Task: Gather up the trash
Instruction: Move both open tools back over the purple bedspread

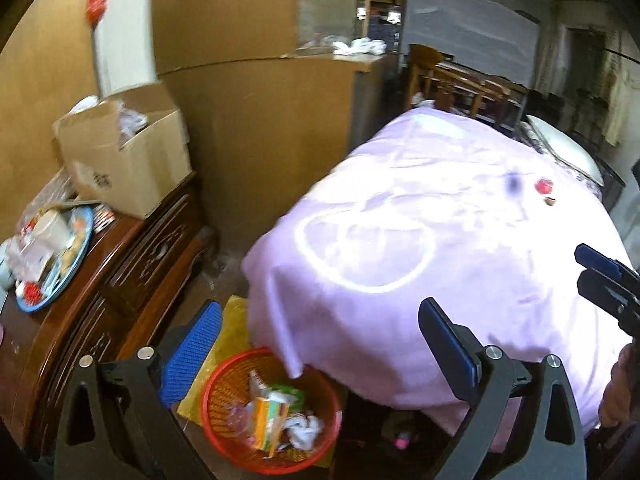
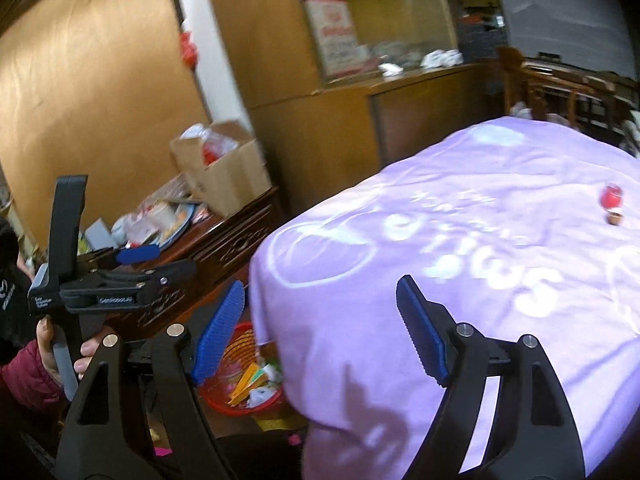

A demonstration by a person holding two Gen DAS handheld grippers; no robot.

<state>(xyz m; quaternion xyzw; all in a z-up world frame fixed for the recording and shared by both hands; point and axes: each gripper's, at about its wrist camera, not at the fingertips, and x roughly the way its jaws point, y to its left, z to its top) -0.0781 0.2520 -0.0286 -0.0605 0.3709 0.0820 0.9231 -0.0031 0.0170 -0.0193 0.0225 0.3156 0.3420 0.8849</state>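
Observation:
A red mesh basket (image 1: 224, 380) stands on the floor by the corner of a table under a lilac cloth (image 1: 400, 200). It holds crumpled paper, wrappers and a yellow-orange carton (image 1: 268, 416). My left gripper (image 1: 320, 344) hangs open above the basket and the table corner, with nothing between its blue pads. My right gripper (image 2: 320, 330) is also open and empty, over the cloth's near edge, with the basket (image 2: 240, 344) below its left finger. Far across the cloth lie a small red item (image 2: 612, 196) and a small brown piece (image 2: 616, 218), also seen as the red item (image 1: 544, 186) in the left wrist view.
A dark carved sideboard (image 1: 120, 280) left of the basket carries an open cardboard box (image 1: 124, 160) and a cluttered blue plate (image 1: 80, 256). A yellow mat (image 1: 232, 328) lies under the basket. Wooden chairs (image 1: 460, 80) stand beyond the table. A hand in a dark red sleeve (image 2: 24, 368) holds the left gripper.

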